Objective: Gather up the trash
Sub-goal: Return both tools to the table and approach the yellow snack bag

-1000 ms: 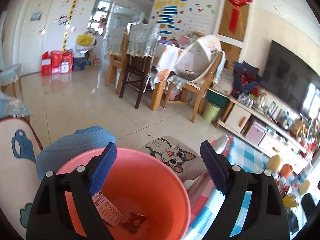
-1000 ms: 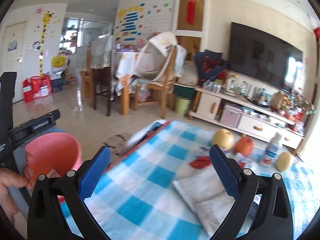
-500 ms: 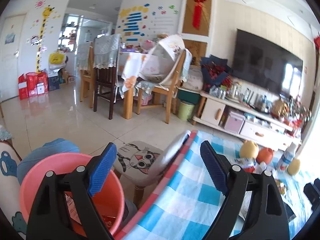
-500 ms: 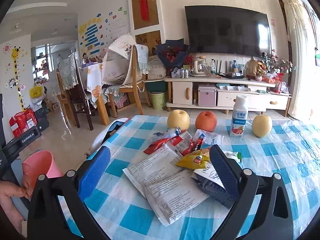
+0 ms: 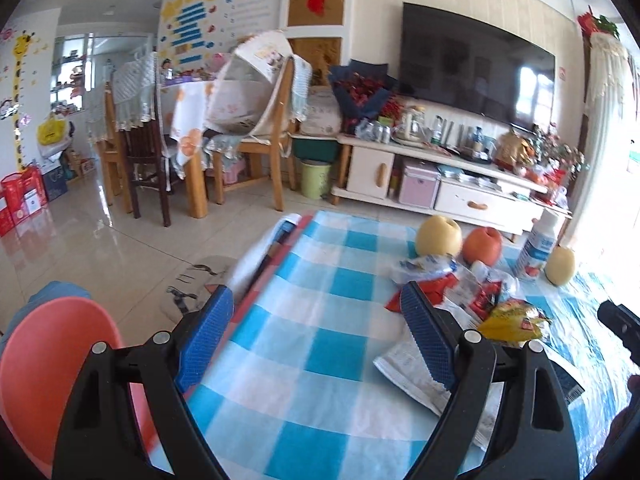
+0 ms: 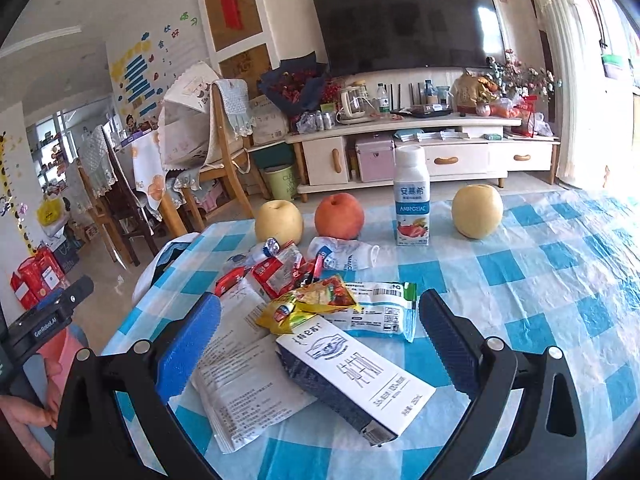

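both grippers hang over the blue-checked tabletop (image 6: 520,280) with jaws spread wide and nothing between them. in the right wrist view the right gripper (image 6: 320,340) frames the trash heap at the centre of the frame: a flattened milk carton (image 6: 356,380) lies nearest, partly on a white printed packet (image 6: 244,384), with a yellow snack wrapper (image 6: 308,304) and red wrappers (image 6: 276,272) just behind. farther back stand two yellow pears (image 6: 279,221), a peach (image 6: 339,216) and a yogurt bottle (image 6: 412,200). in the left wrist view the left gripper (image 5: 316,340) sits above the tabletop's left edge, and the pink bucket (image 5: 52,360) shows at lower left, off the tabletop.
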`<state>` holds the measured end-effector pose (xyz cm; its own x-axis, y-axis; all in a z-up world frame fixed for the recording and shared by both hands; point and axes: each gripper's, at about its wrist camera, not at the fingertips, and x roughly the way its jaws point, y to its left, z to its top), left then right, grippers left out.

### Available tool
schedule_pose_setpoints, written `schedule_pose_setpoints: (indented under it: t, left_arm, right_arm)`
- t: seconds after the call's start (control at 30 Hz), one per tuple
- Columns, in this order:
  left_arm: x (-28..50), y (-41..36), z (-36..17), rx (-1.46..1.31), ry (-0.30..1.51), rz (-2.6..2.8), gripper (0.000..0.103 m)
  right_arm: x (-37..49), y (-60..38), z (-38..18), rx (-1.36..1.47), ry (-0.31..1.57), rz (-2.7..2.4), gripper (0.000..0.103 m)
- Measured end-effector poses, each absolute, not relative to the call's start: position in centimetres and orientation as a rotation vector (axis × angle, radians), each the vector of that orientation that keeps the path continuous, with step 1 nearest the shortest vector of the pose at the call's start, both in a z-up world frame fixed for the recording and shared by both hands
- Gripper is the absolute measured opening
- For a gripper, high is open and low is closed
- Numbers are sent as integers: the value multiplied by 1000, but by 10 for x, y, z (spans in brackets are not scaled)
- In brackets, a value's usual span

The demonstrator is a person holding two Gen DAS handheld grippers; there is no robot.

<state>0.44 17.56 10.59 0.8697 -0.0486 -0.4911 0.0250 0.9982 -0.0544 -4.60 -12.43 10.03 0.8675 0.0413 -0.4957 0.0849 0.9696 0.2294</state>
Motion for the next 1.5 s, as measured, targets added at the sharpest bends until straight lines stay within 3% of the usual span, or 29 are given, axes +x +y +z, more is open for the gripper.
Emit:
schedule_pose_setpoints:
  t: [0.37,0.77,1.07,1.2,1.4,1.5]
  left_arm:
    - [9,92,90,54,538,-298,86]
    - [54,27,57,-25,701,-610,86]
    - [85,-13,38,93,782,-693,86]
    - [94,-15,32,86,813,-701,73]
    - [94,-16,27,87,829,-720,68]
    - [95,-11,27,52,836,-716,57]
  right_arm:
    - [-31,-193,90,379,594,-44,98]
    - [0,-234,64,555,684,32,98]
    - [5,-213,61,452,791,137,98]
    - [4,-202,56,437,844,211,98]
    - [-1,-193,47,383,906,248,98]
    - [-2,-192,44,376,930,270,98]
